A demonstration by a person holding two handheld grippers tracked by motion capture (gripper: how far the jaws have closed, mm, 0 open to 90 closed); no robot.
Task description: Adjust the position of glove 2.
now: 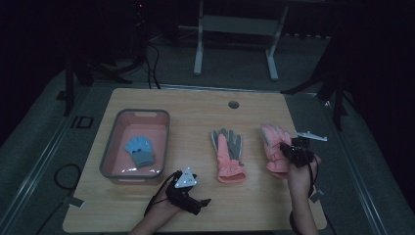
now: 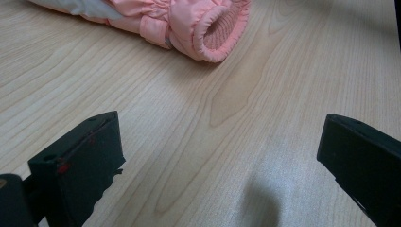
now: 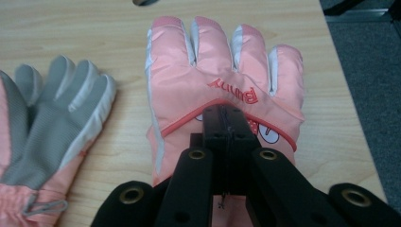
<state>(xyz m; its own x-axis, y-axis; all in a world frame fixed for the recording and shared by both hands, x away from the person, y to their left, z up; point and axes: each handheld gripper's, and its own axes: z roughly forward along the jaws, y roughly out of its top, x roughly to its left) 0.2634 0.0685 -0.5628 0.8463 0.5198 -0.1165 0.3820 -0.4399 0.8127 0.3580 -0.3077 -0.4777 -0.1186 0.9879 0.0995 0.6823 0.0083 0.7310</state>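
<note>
Two hand-held grippers: right one (image 3: 226, 124) pinches the pink glove (image 3: 222, 71); left one (image 2: 217, 165) gapes wide.

Inspection is recording the following counts. Two pink gloves are lying on the table: one palm-up glove (image 1: 228, 154) showing grey, one back-up glove (image 1: 275, 147) lettered "Bunny". One small blue glove (image 1: 140, 150) is sitting in one pink bin (image 1: 113, 138). Two grippers are working: left gripper (image 1: 195, 203), right gripper (image 1: 292, 147). One table (image 1: 195, 112) is bearing everything.

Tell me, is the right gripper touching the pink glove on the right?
Touching. In the right gripper view, the right gripper has its jaws shut together, pressed against the back of the pink glove.
</note>
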